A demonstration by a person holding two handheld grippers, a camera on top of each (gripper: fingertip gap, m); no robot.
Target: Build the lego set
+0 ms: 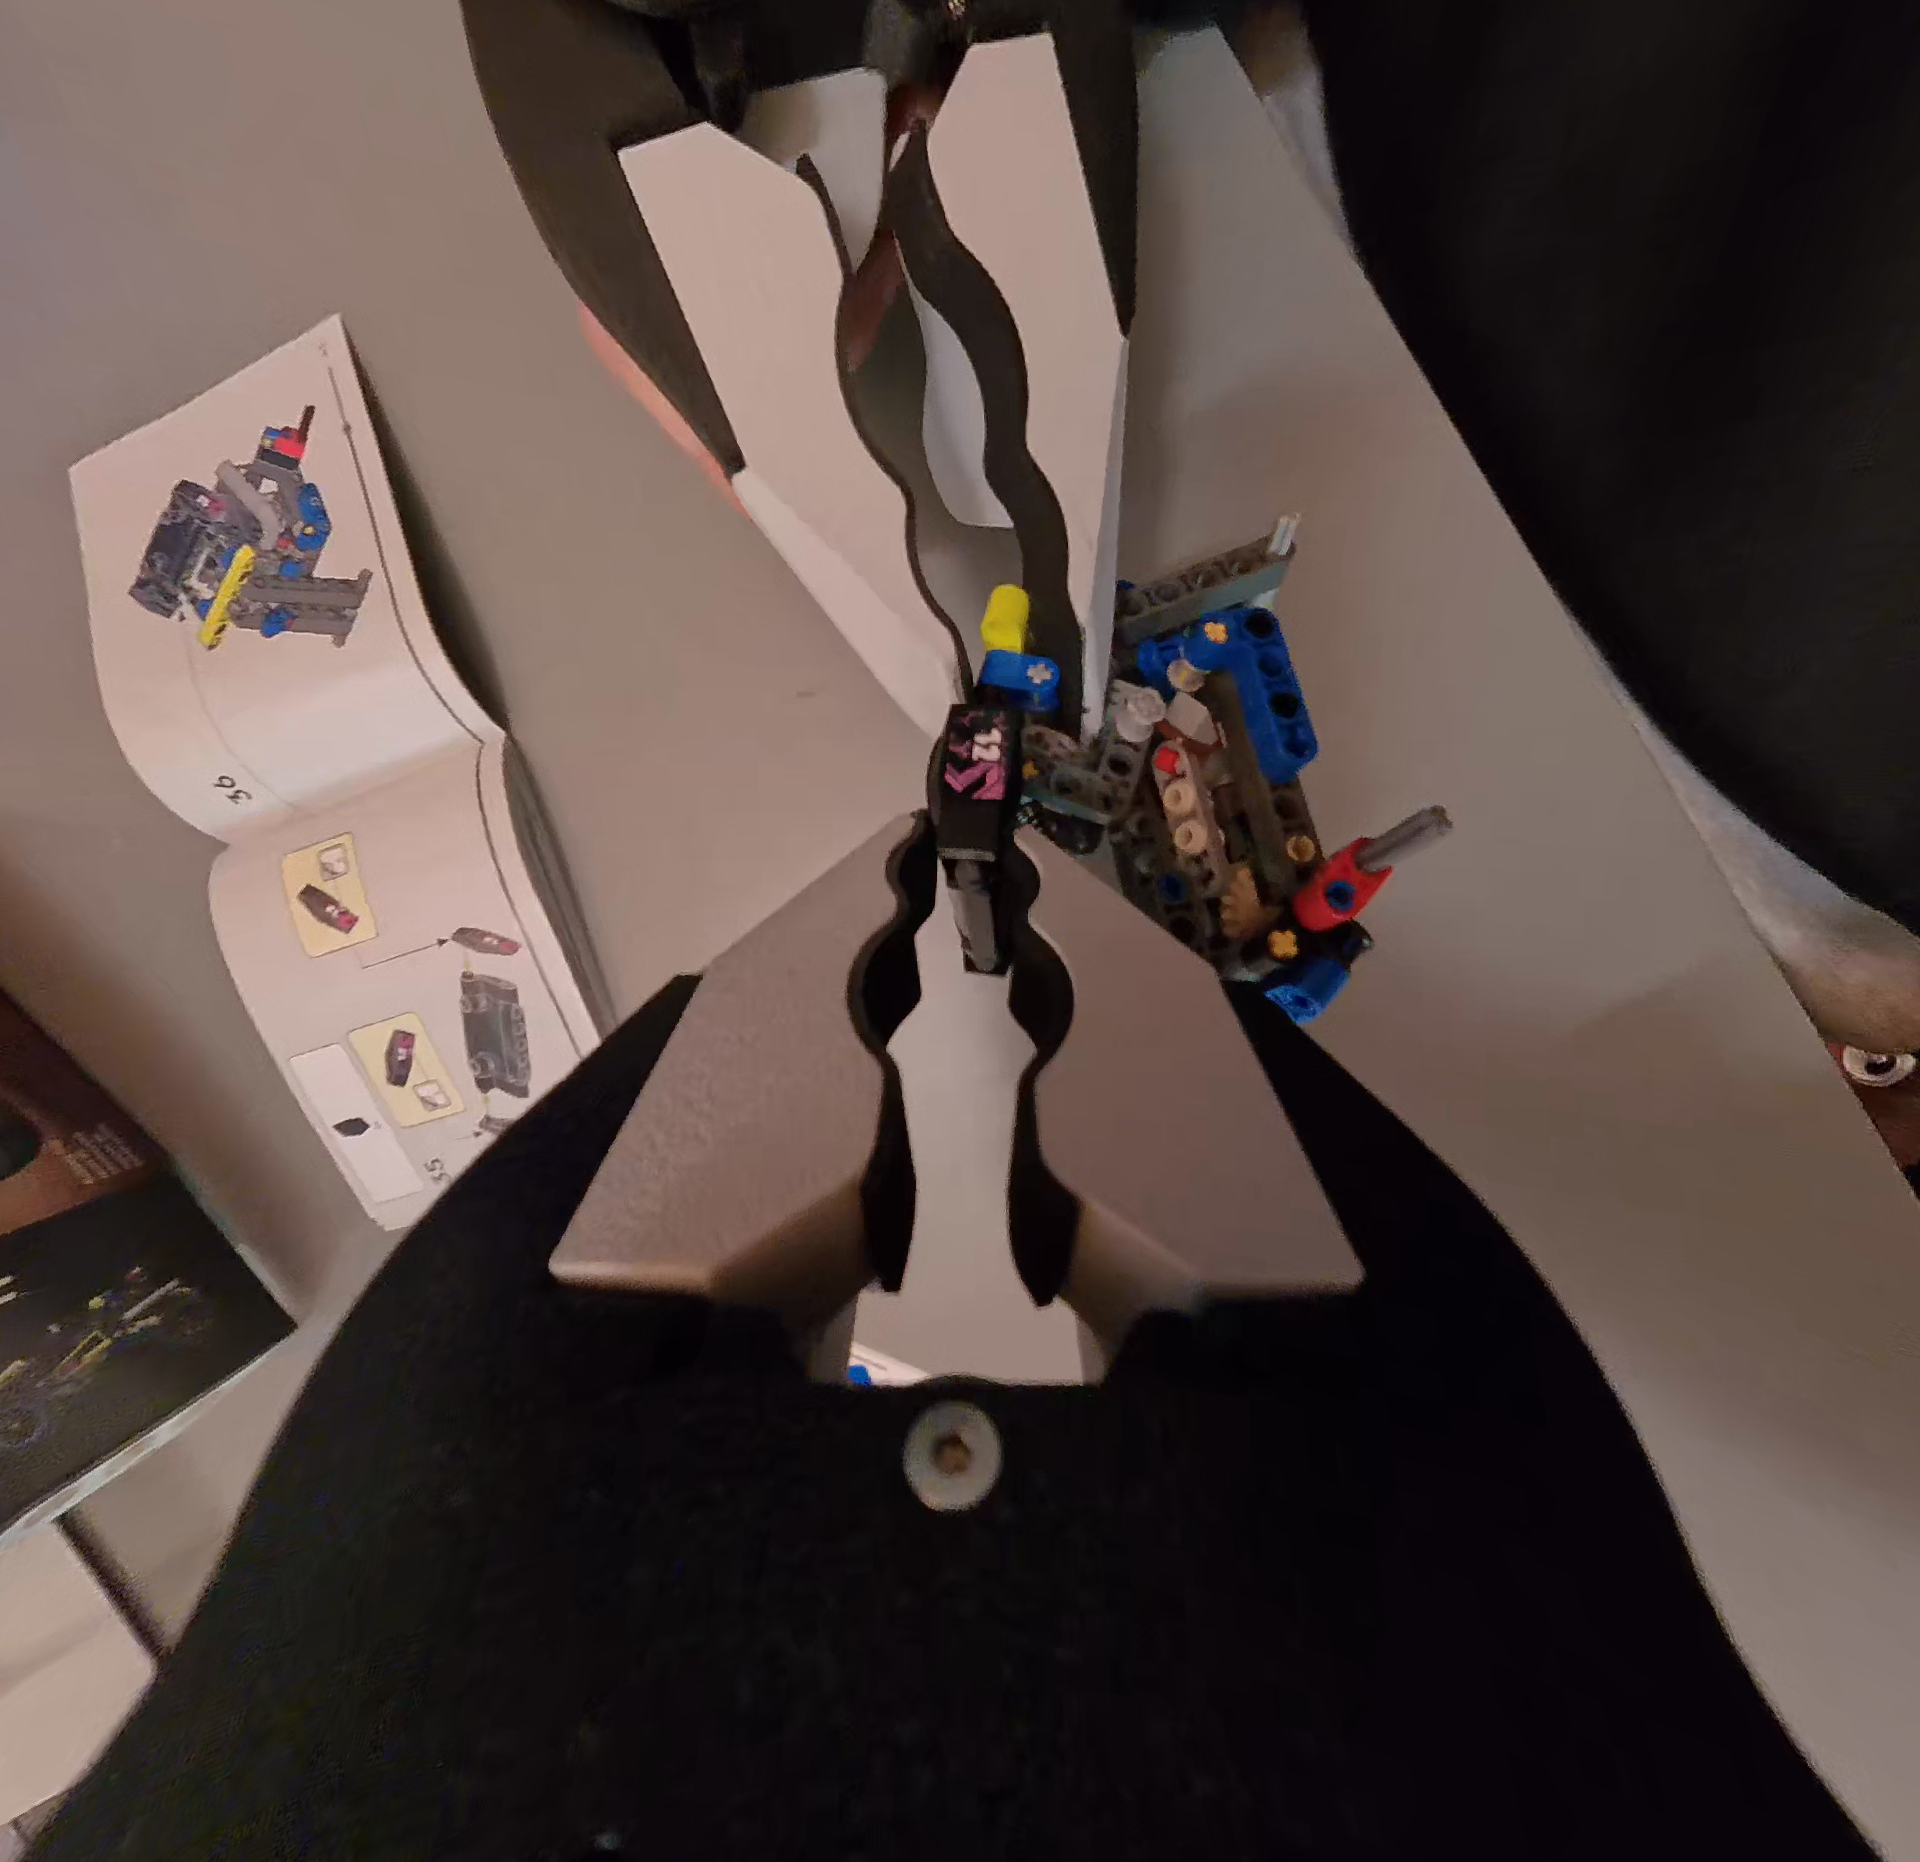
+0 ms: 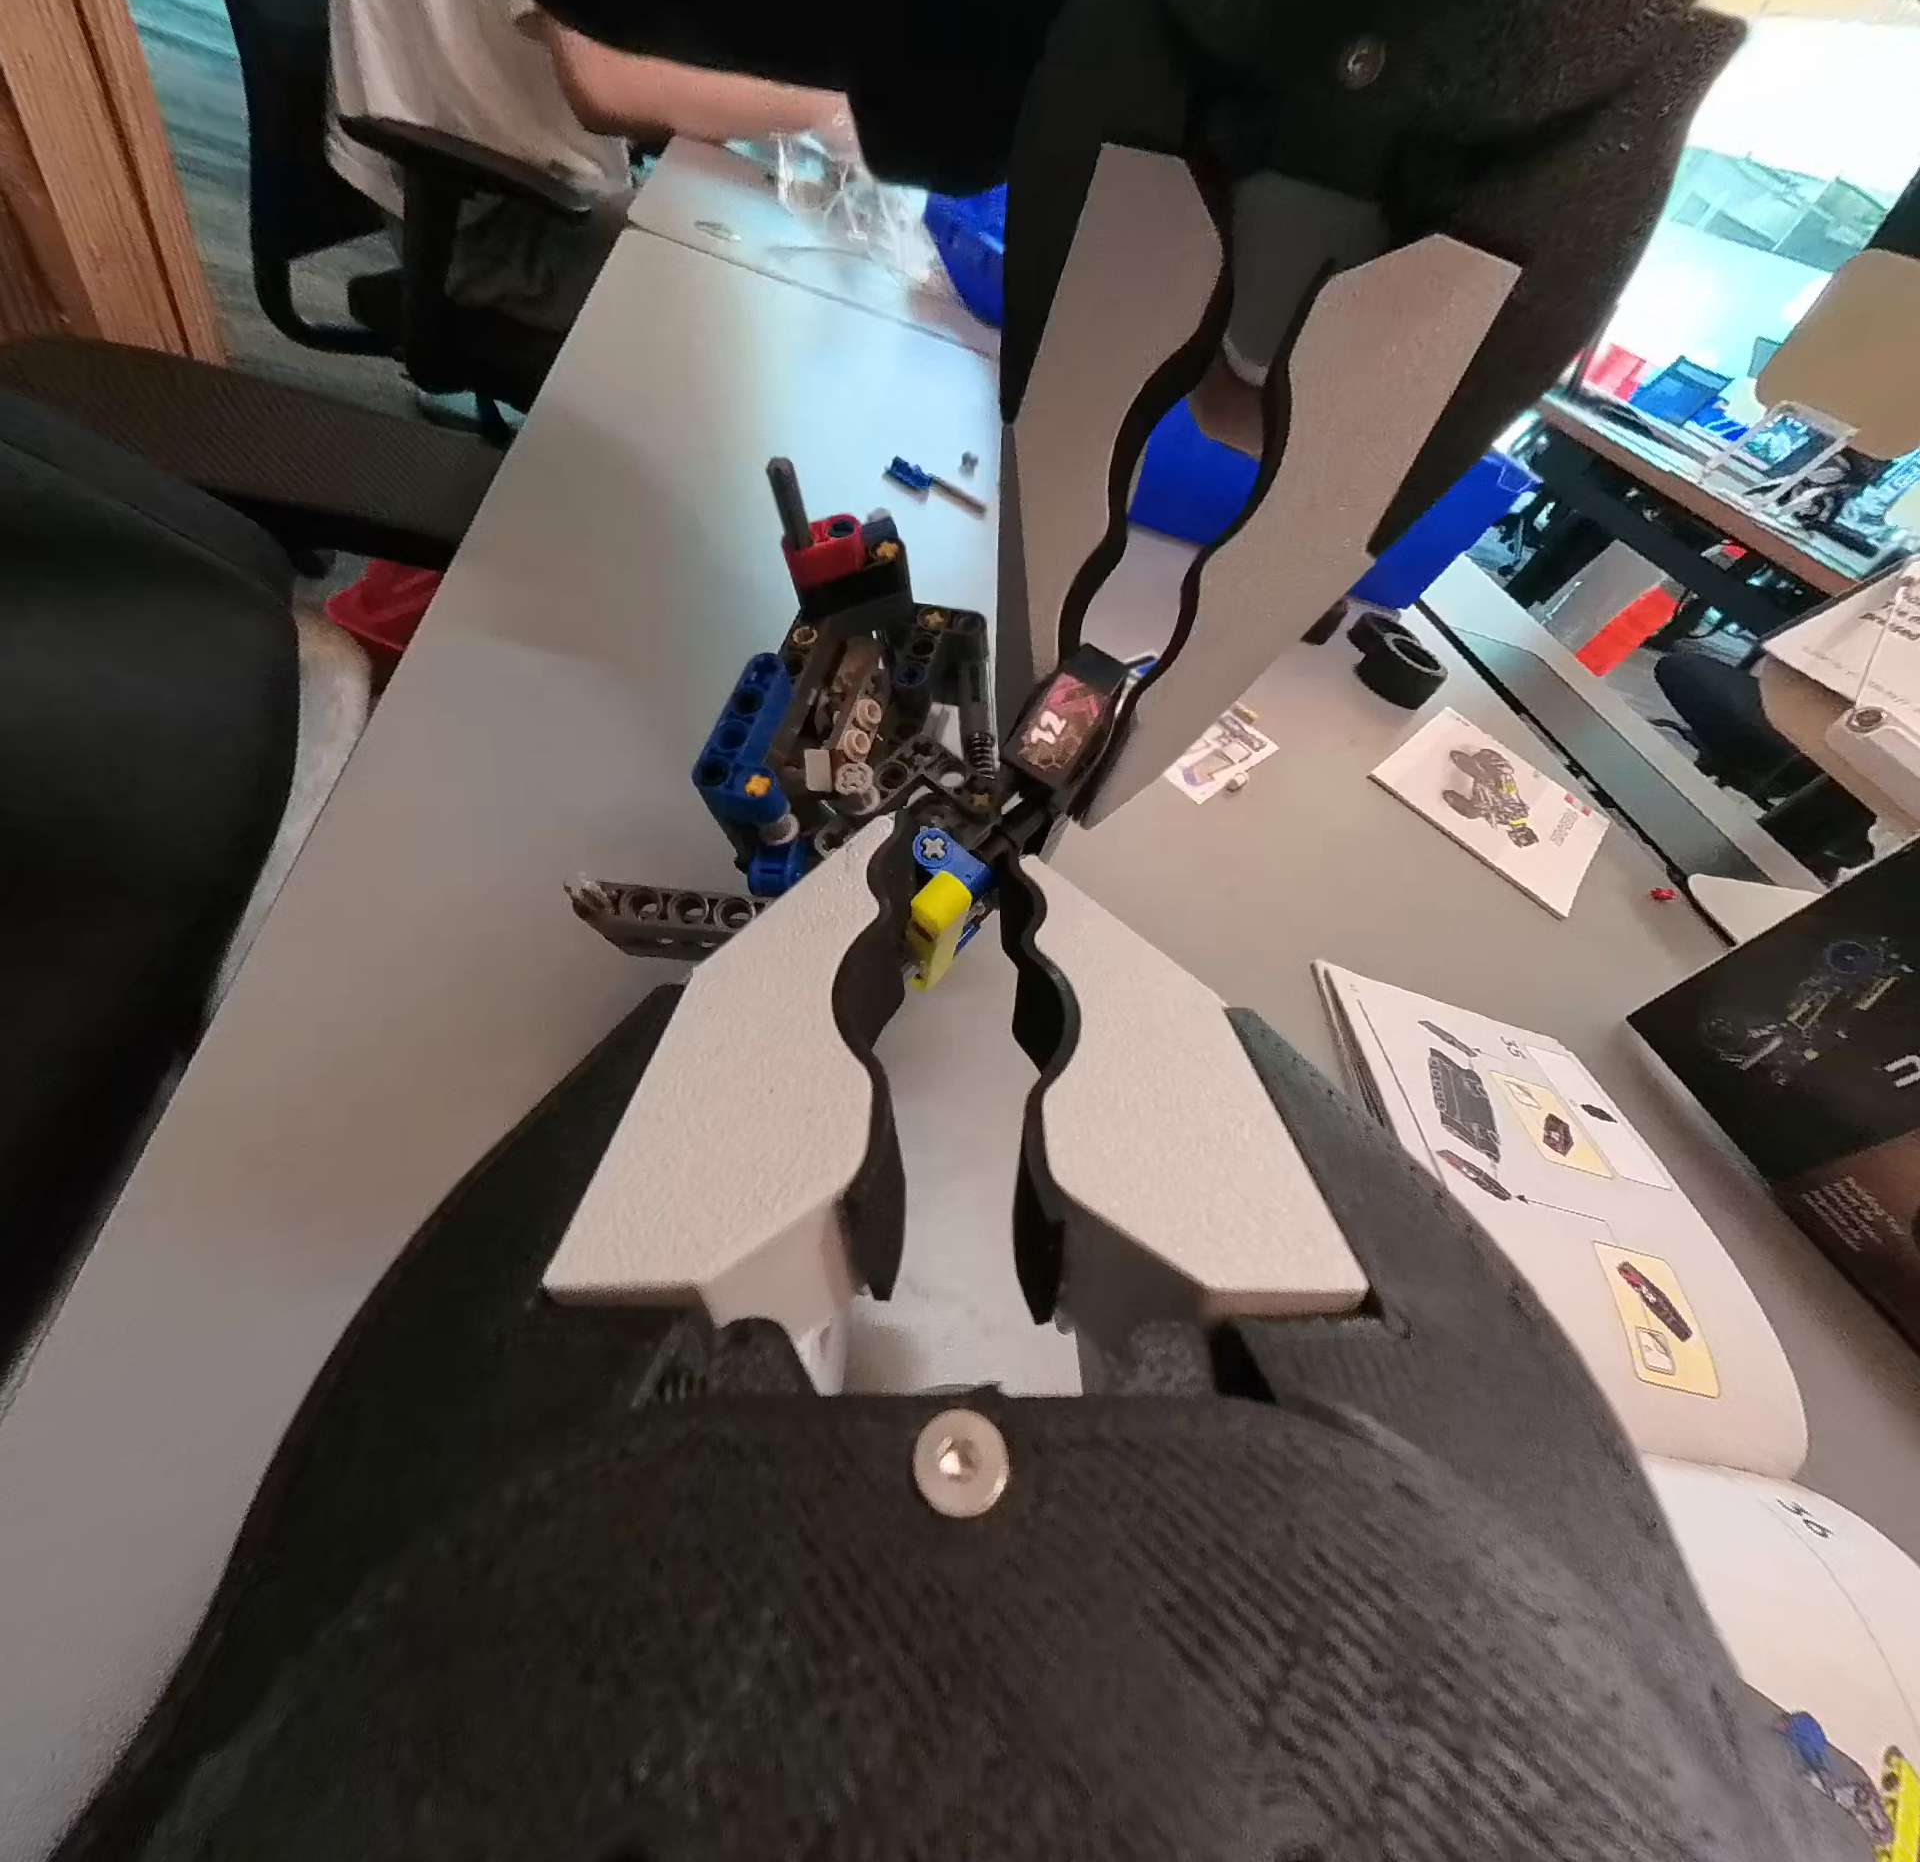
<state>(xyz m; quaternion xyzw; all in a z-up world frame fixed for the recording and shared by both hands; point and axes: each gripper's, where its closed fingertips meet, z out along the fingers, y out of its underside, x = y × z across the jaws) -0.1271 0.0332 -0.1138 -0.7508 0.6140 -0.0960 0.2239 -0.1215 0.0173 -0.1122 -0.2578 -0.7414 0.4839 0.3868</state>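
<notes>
An office room with dark swivel chairs (image 2: 156, 773) and further desks is seen behind a long pale grey bench (image 2: 520, 1033). An open paper instruction booklet (image 1: 343, 773) is spread flat on the bench, with a dark printed box (image 2: 1818, 1033) just beside it. Between the 2 claws a partly built model of black, grey and blue plastic beams (image 2: 831, 711) is raised off the bench, a red connector with a grey axle (image 1: 1351, 877) jutting from one end. The right claw (image 2: 951, 877) is closed on the model's yellow and blue connector end (image 2: 940, 908), both pads pressed against it. The left claw (image 1: 971, 877) is clamped on a small black curved panel with a pink sticker (image 1: 977, 773), which is held right at the model's edge, next to the blue connector. A loose black tyre (image 2: 1397, 659) lies well apart on the bench.
</notes>
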